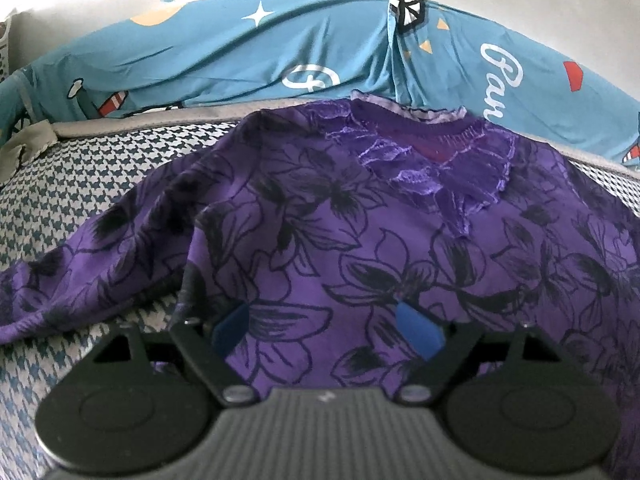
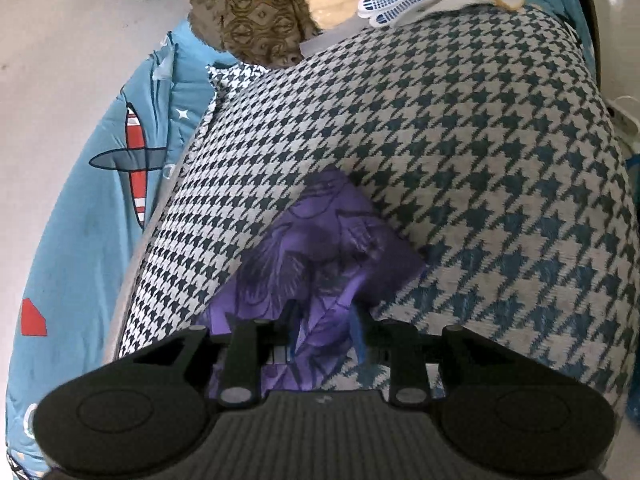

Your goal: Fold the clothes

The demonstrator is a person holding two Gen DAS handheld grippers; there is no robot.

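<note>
- Front and centre in the left wrist view, the purple floral top (image 1: 360, 240) lies spread on the houndstooth cover (image 1: 80, 168), neckline toward the upper middle, one sleeve trailing to the lower left.
- Left gripper (image 1: 326, 330) hovers over the top's body, jaws spread wide — nothing pinched between them.
- Right gripper (image 2: 324, 340), low in its frame, stands narrow with bunched purple cloth between the fingers; whether it pinches, I cannot tell.
- Blue cartoon-print sheet (image 1: 240, 52) arcs across the upper frame.
- Brown patterned garment (image 2: 252, 16) sits upper left in the right wrist view, a dotted work glove (image 2: 400, 6) further right.
</note>
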